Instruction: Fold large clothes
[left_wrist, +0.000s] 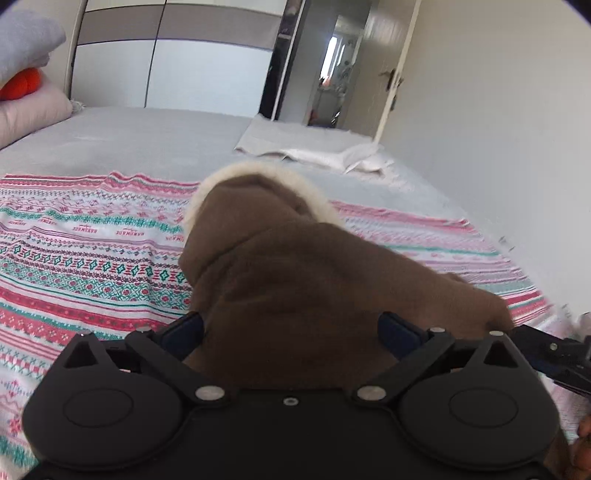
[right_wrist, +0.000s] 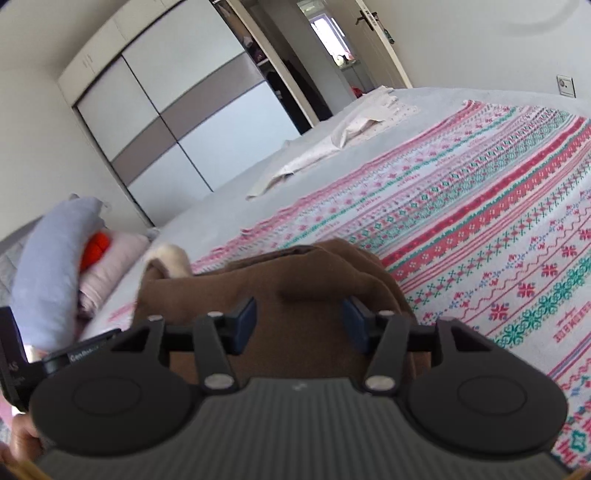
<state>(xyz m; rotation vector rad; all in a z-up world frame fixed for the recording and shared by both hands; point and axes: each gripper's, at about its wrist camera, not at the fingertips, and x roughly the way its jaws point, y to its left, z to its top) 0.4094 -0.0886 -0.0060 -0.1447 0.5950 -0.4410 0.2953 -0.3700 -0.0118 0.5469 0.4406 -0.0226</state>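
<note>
A brown hooded coat (left_wrist: 295, 280) with a cream fur-trimmed hood (left_wrist: 255, 177) lies bunched on a pink, white and green patterned blanket (left_wrist: 81, 251). My left gripper (left_wrist: 291, 328) is open, its blue-padded fingers (left_wrist: 184, 328) set wide on either side of the coat's near edge. My right gripper (right_wrist: 299, 321) is also open, with the brown coat (right_wrist: 303, 277) lying between and under its fingers (right_wrist: 247, 317). The fur trim shows at the left of the right wrist view (right_wrist: 170, 260). The right gripper's body shows at the right edge of the left wrist view (left_wrist: 554, 350).
The grey bed (left_wrist: 147, 136) carries a white folded cloth (left_wrist: 314, 147) at its far side. A stack of grey, orange and pink linens (right_wrist: 62, 266) sits at the bed's end. A wardrobe (left_wrist: 177, 55), an open door (left_wrist: 384, 74) and a white wall (left_wrist: 498, 129) surround the bed.
</note>
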